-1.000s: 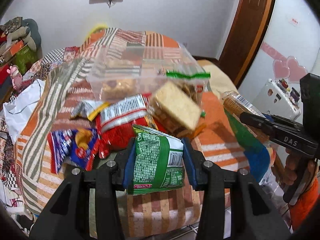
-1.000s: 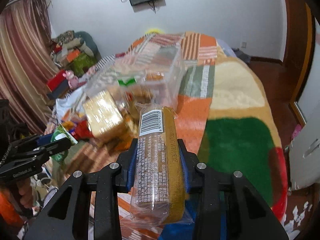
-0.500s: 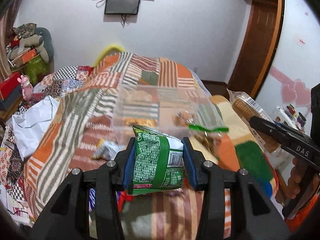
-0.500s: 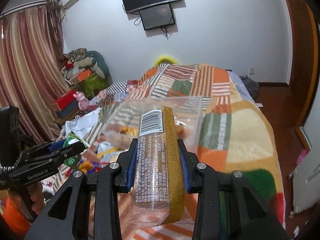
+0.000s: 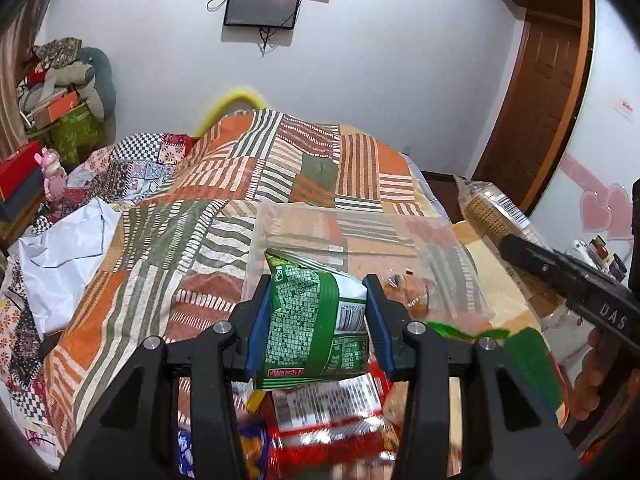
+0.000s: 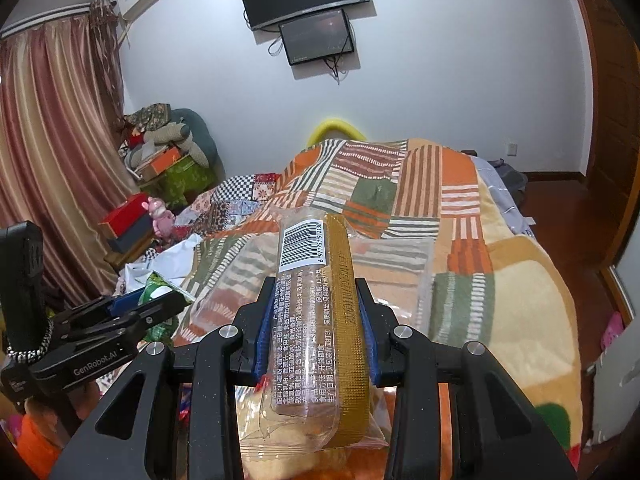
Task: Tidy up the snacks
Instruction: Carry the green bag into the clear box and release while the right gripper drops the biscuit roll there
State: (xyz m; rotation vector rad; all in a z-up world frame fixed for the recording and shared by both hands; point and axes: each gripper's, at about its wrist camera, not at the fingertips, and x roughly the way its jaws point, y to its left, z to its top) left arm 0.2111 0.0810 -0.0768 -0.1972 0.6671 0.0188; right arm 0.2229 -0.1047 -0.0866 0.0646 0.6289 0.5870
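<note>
Pinching the green snack bag [image 5: 316, 320] across its middle, the left claw [image 5: 316, 322] holds it in the air before the clear bin [image 5: 360, 236] on the bed [image 5: 160, 240] — it looks light, puffy and easy to crush. The right claw [image 6: 316, 328] is pressed on the long cracker pack [image 6: 316, 320] at mid-length; its film seems slippery and the crackers probably fragile, so a gentle hold at the middle is best.

Both views are evenly and fairly brightly lit by soft indoor light that throws no hard shadows; the white wall [image 5: 380, 60] shades to a bluish grey. Fisheye distortion bows the door frame [image 5: 560, 92] and the curtain [image 6: 52, 160], and black vignetting rounds off the corners. In the left wrist view the snack packets [image 5: 320, 424] at the near bottom edge are smeared with blur, while the green packet [image 5: 316, 320] stays sharp. Small glare spots glint on the clear wrapper [image 6: 316, 320] in the right wrist view.
</note>
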